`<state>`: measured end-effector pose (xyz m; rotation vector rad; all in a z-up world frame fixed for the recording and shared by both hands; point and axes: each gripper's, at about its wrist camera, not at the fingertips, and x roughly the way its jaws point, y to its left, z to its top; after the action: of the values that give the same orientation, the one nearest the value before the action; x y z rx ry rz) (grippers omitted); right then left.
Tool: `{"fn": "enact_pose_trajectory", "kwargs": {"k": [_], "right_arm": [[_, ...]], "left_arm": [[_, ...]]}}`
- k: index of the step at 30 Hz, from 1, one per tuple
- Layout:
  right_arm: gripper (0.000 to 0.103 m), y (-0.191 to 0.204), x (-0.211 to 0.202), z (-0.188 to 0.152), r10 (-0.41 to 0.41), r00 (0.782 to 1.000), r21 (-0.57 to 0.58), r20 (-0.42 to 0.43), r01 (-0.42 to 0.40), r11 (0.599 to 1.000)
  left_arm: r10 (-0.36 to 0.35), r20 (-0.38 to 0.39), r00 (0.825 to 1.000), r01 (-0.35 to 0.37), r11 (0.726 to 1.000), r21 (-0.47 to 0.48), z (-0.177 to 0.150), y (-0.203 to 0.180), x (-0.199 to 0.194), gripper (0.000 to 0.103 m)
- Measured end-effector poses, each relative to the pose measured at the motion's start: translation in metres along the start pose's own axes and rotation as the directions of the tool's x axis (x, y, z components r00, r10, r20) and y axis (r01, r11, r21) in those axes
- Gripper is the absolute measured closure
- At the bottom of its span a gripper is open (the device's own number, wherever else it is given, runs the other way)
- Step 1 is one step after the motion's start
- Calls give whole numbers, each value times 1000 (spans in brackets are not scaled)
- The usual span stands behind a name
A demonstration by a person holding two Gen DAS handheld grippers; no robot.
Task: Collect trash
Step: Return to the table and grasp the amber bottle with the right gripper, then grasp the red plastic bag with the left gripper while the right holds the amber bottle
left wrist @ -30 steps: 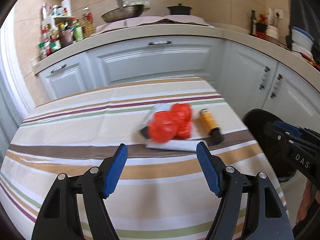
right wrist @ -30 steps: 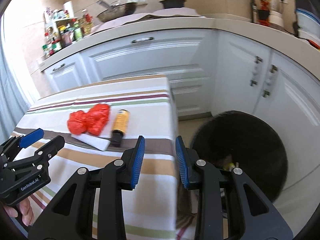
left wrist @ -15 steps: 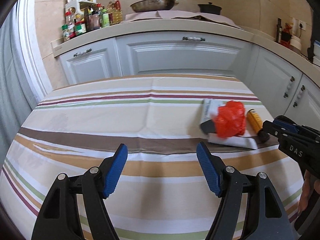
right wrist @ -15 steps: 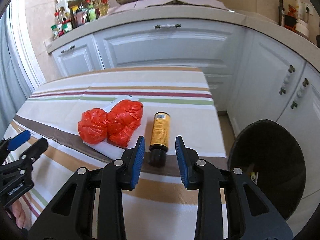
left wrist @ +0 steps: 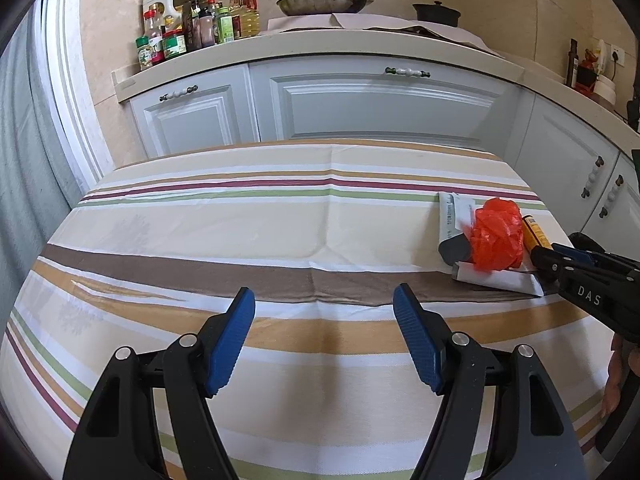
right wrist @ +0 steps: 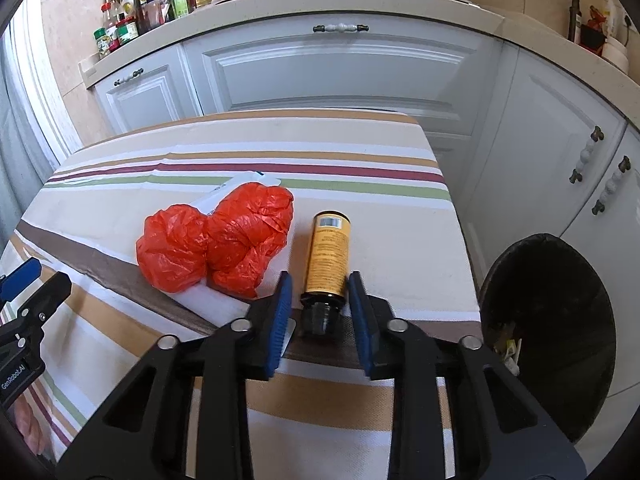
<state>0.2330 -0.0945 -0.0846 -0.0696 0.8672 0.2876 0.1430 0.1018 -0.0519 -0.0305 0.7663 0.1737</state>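
Note:
A small brown bottle with an orange label (right wrist: 327, 256) lies on the striped tablecloth (right wrist: 360, 184), cap toward me. My right gripper (right wrist: 320, 292) is open, its blue pads on either side of the bottle's cap end, not closed on it. Beside it a crumpled red plastic bag (right wrist: 216, 240) rests on a white mailer envelope (right wrist: 208, 304). In the left wrist view the bag (left wrist: 496, 236), envelope (left wrist: 452, 216) and bottle (left wrist: 536, 234) sit at the right. My left gripper (left wrist: 324, 320) is open and empty over the cloth's middle.
A black-lined trash bin (right wrist: 548, 320) stands on the floor right of the table, some trash inside. White cabinets (left wrist: 380, 104) and a counter with jars and bottles (left wrist: 188, 32) lie behind. The left gripper shows at the left edge of the right wrist view (right wrist: 28, 300).
My right gripper swung left from the bin and came down around the bottle, jaws wider. My left gripper panned left, so the trash now sits at its right.

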Motion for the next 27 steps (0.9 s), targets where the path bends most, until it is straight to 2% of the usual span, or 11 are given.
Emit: {"fn": "enact_pose_trajectory", "kwargs": {"k": [6, 17, 27], "right_arm": [[79, -3, -7, -1, -14, 999, 1, 29, 14, 1000], [79, -38, -38, -12, -71, 994, 47, 86, 67, 997], [79, -83, -50, -27, -112, 990, 125, 90, 100, 987]], "left_arm": [[-24, 6, 1000, 24, 1000, 7, 1, -10, -1, 33], [-127, 22, 992, 124, 988, 91, 11, -61, -3, 31], [-138, 29, 990, 133, 981, 143, 22, -97, 10, 31]]}}
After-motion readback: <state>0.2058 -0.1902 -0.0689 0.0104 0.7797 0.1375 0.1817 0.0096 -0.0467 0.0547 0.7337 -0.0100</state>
